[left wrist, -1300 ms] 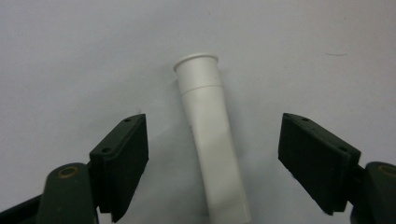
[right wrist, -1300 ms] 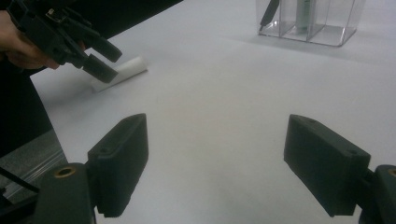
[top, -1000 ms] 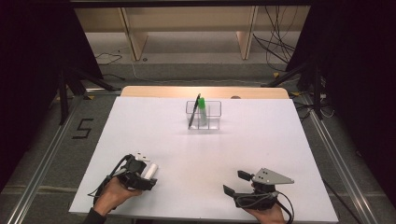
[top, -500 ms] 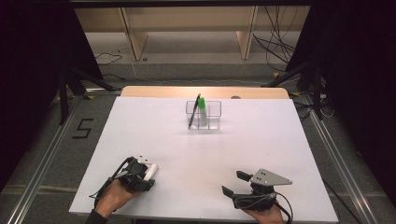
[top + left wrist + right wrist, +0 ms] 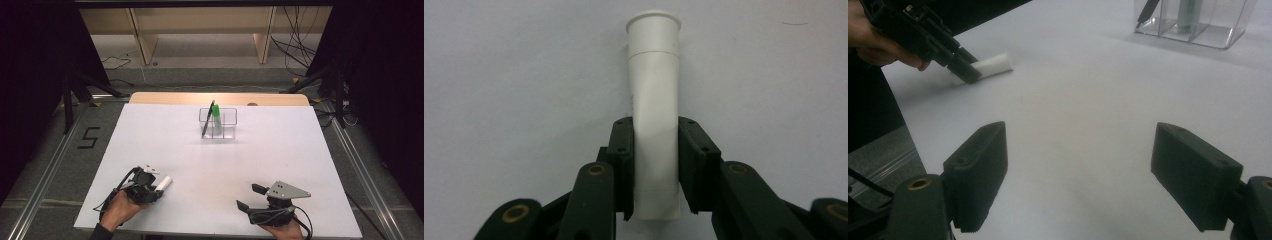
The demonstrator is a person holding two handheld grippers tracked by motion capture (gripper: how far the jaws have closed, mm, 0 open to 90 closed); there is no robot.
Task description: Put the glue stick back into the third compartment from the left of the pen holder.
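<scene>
1. Our left gripper [image 5: 655, 165] clenches a white tube [image 5: 655, 100] between both jaws, low over the white table [image 5: 280, 150] near its front left edge.
2. Our right gripper [image 5: 1098, 175] rests released, jaws wide apart, at the front right.
3. A clear box [image 5: 227, 131] holding pens stands well apart, toward the back.

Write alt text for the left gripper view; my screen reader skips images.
The left gripper is shut on a white tube, its two black jaws pressing the tube's lower half from both sides. The tube's capped end points away from the camera, over a plain white table.
</scene>
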